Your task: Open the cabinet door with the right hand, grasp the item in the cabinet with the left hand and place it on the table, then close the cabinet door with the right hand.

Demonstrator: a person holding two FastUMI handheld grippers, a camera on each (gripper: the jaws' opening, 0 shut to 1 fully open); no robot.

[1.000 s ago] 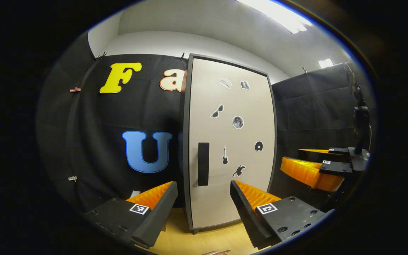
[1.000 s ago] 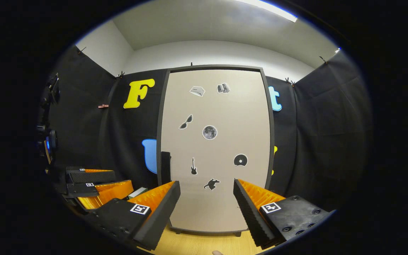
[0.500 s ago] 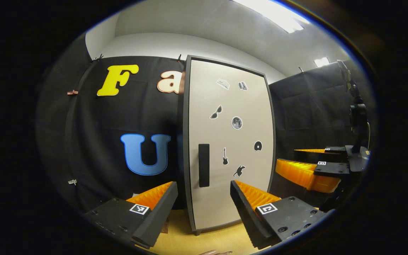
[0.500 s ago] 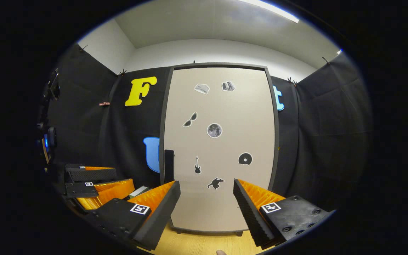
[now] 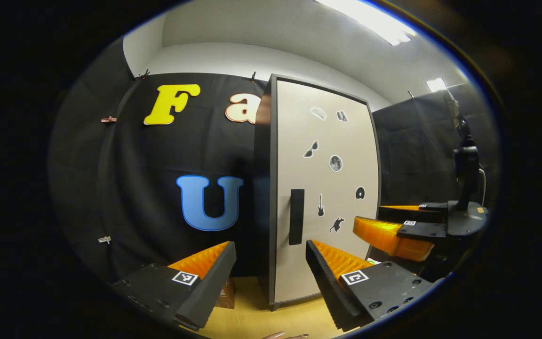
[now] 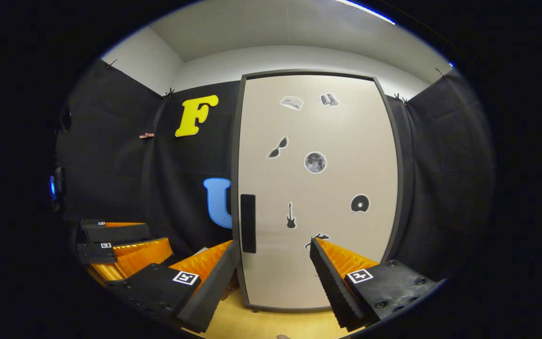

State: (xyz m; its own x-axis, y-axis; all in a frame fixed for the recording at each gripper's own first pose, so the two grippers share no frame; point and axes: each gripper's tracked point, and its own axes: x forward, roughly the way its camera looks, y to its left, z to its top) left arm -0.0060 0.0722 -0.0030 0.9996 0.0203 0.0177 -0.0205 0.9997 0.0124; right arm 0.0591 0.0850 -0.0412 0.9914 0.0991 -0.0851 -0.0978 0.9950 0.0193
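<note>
door (image 6: 318, 188): shut, flush in its dark frame; the cabinet stands on the counter (image 6: 271, 325) against the booth wall; pale flat panel, judged stiff and fairly light, likely to swing on hinges at the side away from the handle; smooth face offers no purchase
handle (image 6: 248, 223): dark upright bar near the door's left edge, about mid-height; the one sensible grip point; judged rigid, narrow enough to pinch across its width, then pull outward
item: inside the cabinet behind the shut door, hidden; weight, stiffness and shape cannot be judged yet
right gripper (image 6: 274, 278): jaws wide apart, holding nothing; facing the door's lower half, handle just left of its line, not touching; seen from the left gripper view (image 5: 395, 230) it hangs off to the side of the cabinet
left gripper (image 5: 271, 273): jaws wide apart, empty; aimed at the cabinet's left edge near the handle (image 5: 296, 217); in the right gripper view (image 6: 120, 245) it sits low and beside the cabinet, well apart from the door
stage: opening not yet begun, as judged
stickers (image 6: 315, 162): small cut-out pictures on the door (sunglasses, moon, guitar, disc, others too small to tell); no words on them legible
brands/writing: none readable on cabinet or handle; square coded tags (image 6: 186, 278) on the gripper bodies, patterns only, no text
</note>
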